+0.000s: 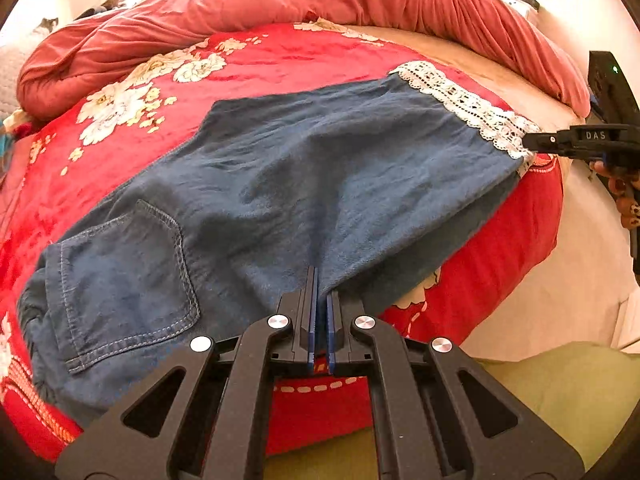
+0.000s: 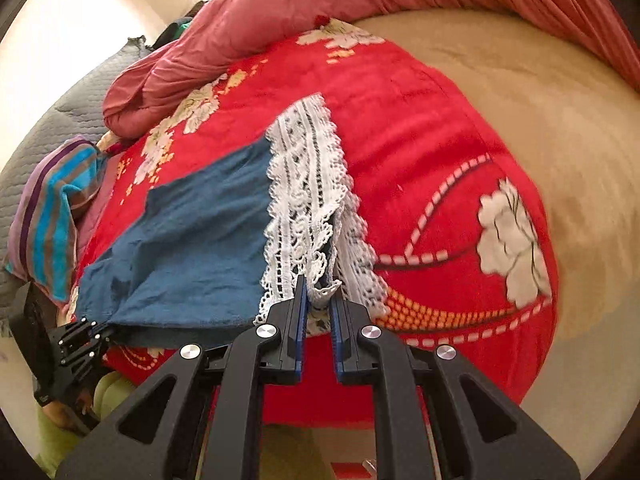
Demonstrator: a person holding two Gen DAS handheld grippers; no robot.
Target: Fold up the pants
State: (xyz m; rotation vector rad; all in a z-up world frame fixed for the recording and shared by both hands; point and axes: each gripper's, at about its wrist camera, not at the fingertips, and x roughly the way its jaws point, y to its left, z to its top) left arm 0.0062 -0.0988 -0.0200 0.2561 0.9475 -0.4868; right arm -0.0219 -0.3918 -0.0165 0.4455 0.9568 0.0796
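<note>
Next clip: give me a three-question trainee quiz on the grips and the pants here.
1. True or false: the left gripper is shut on the pants.
2. What does the right gripper pinch? A) back pocket B) lace hem C) pink duvet
3. Fill in: the pants lie on a red floral ____.

Key: 1 true; 2 B; 3 blanket.
</note>
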